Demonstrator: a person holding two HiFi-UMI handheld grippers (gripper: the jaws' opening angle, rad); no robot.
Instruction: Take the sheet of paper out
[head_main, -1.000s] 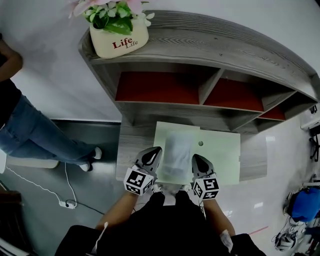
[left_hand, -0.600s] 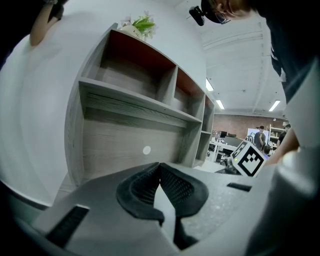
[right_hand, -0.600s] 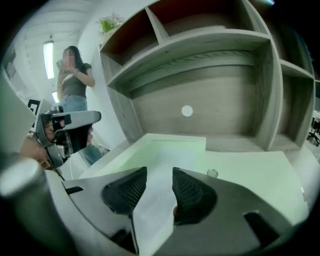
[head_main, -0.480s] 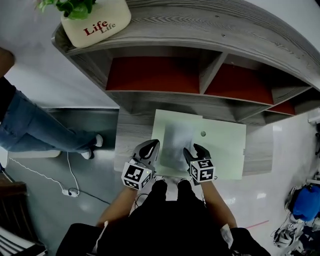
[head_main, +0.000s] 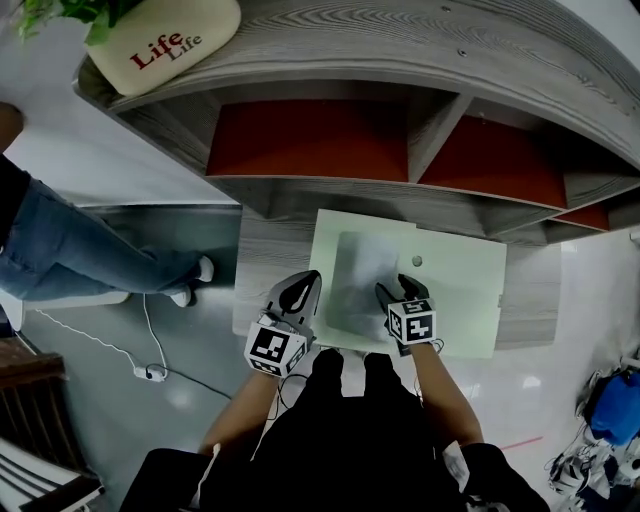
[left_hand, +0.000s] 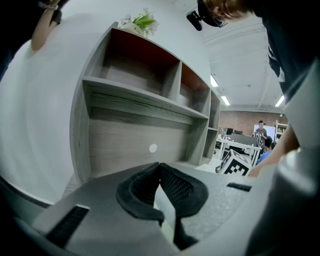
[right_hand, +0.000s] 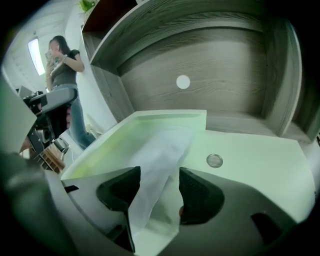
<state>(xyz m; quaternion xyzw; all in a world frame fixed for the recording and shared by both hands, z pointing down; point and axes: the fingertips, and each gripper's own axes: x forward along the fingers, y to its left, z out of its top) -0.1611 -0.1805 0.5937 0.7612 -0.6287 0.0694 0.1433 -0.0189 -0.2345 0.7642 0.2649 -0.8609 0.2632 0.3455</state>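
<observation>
A pale green folder (head_main: 455, 300) lies on the grey wooden desk (head_main: 262, 275) below the shelves. The white sheet of paper (head_main: 365, 270) rests on its left half. My right gripper (head_main: 398, 290) is low over the sheet's near edge and its jaws are opening. In the right gripper view the sheet (right_hand: 165, 150) curls up between the parted pads of that gripper (right_hand: 159, 172), and neither pad presses on it. My left gripper (head_main: 305, 285) hovers at the folder's left edge. In its own view that gripper (left_hand: 160, 167) has its pad tips together, with nothing seen pinched.
Shelf compartments with red backs (head_main: 310, 140) rise behind the desk. A cream flower pot (head_main: 165, 45) stands on top. A person in jeans (head_main: 70, 260) stands at the left, with a cable (head_main: 150, 340) on the floor. A snap button (head_main: 417, 261) sits on the folder.
My right gripper has dropped toward the folder and its jaws have parted. The sheet, lifted before, has come down onto the folder. The left gripper has barely shifted.
</observation>
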